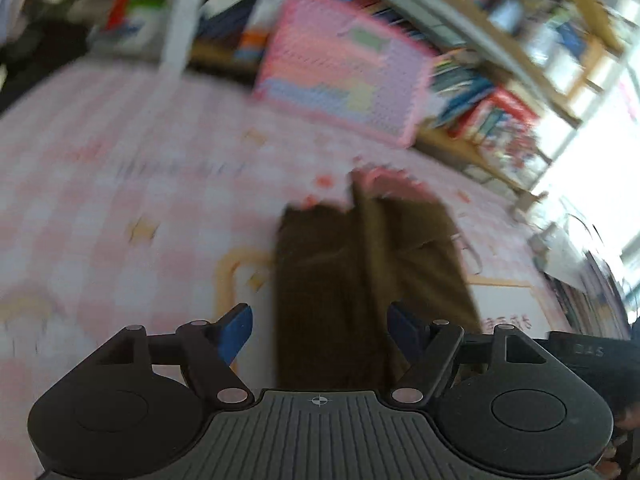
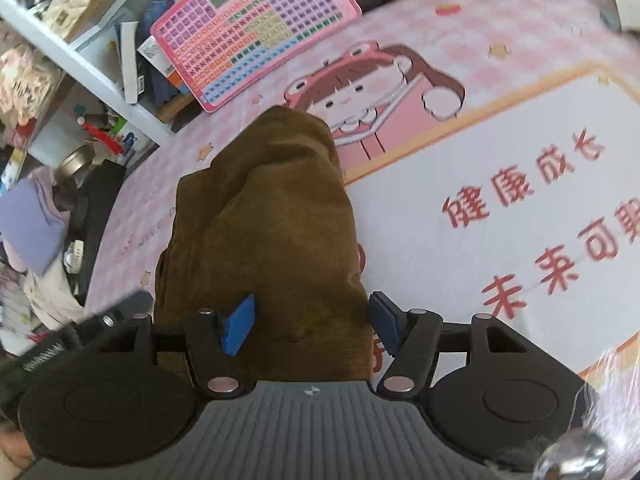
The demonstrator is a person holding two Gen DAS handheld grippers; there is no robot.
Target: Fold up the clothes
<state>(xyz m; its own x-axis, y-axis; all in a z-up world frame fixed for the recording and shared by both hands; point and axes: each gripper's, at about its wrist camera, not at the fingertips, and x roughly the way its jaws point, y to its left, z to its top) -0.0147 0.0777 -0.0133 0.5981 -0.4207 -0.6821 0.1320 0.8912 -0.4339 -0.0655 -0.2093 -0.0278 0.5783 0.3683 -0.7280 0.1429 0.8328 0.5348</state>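
A brown garment [image 2: 272, 216] lies folded in a long narrow strip on the pink checked table mat [image 2: 500, 168]. My right gripper [image 2: 310, 326] is open just above its near end, a blue finger on each side of the cloth. In the blurred left wrist view the same brown garment [image 1: 360, 280] runs away from my left gripper [image 1: 320, 328], which is open over its near end and holds nothing.
A pink keyboard-like learning pad [image 2: 256, 28] leans at the mat's far edge, also in the left wrist view [image 1: 340, 68]. Shelves with books and clutter [image 2: 60, 80] stand behind and to the left. The other gripper's black body [image 1: 592, 360] is at the right.
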